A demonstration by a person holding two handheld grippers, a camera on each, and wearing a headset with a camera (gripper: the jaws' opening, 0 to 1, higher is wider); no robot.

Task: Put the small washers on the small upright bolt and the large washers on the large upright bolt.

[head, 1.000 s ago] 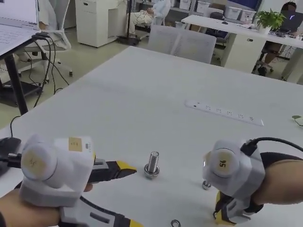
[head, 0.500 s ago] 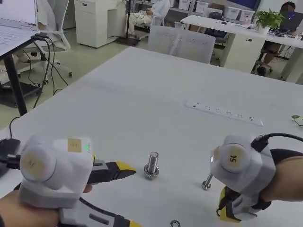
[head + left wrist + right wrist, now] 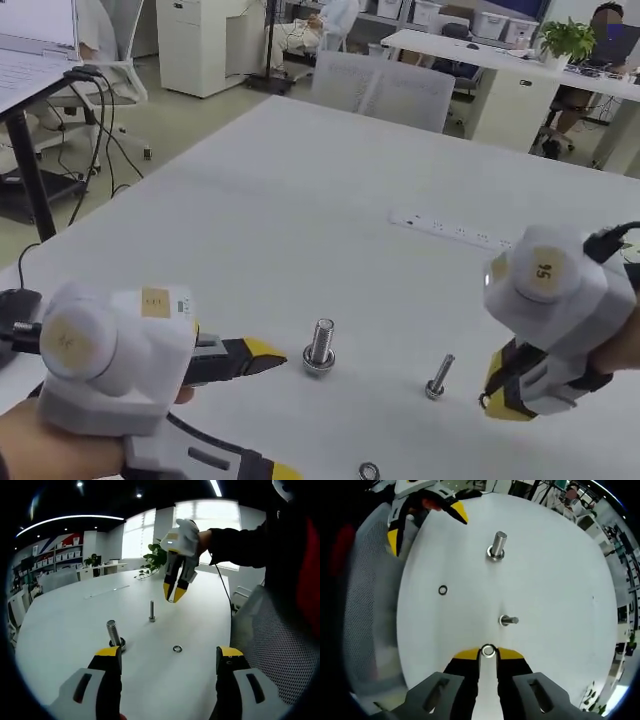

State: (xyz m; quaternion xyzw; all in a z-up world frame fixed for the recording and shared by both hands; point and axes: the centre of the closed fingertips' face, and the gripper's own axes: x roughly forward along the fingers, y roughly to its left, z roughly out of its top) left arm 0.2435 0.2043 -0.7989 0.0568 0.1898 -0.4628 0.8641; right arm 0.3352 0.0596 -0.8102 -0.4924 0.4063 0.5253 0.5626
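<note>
One washer [image 3: 488, 651] was clamped in the right gripper [image 3: 488, 653], a second washer [image 3: 369, 470] left at six o'clock of two bolts [image 3: 320, 347] [image 3: 437, 377]; left gripper [image 3: 169, 652] was held apart.

Two upright bolts stand on the desk [image 3: 290, 200]: one large bolt [image 3: 321, 346] and one small bolt [image 3: 439, 375]. Two washers are plain to see: one loose washer [image 3: 369, 470] on the desk and one held washer [image 3: 488, 651]. There are two pairs of tongs, the left tongs [image 3: 169, 655] and the right tongs [image 3: 498, 400]. One white power strip [image 3: 472, 238].
</note>
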